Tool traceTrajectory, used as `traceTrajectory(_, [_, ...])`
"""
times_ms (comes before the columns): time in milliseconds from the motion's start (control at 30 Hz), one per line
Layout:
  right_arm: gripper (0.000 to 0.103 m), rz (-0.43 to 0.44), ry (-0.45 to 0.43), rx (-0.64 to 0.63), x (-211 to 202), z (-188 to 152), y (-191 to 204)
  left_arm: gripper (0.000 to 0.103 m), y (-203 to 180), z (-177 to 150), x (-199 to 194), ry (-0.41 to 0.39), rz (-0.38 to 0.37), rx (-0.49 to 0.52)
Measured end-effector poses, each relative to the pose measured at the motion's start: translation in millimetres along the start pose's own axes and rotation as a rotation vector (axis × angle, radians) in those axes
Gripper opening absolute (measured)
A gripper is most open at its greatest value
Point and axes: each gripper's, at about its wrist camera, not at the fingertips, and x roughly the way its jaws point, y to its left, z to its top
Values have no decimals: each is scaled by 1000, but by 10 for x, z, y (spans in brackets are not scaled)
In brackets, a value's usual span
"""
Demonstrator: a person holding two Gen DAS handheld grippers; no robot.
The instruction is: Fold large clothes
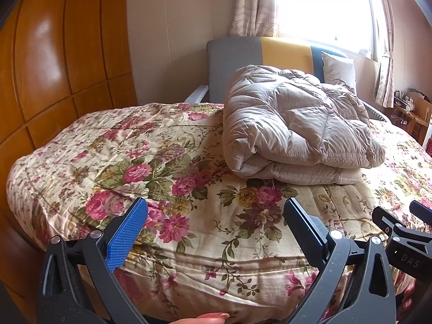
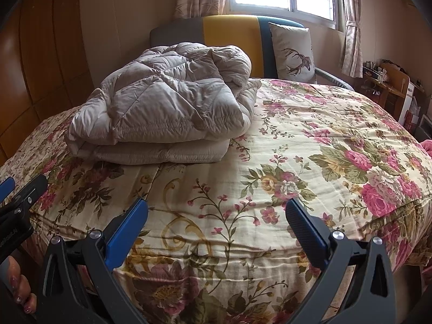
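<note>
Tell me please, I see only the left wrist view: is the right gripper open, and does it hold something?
Observer: The right gripper is open and holds nothing; it points over the near edge of the floral bedspread.
Operator: Good. The pillow behind the folded coat is half hidden for me. What is on it?
Observer: The pillow shows a printed deer head with antlers. It leans on the headboard, apart from the quilted beige coat.
</note>
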Motion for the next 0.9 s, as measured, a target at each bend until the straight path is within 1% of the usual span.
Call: traceTrajectory(900, [101,11,7,-10,23,-10,7,100,-32,-14,13,18,-21,0])
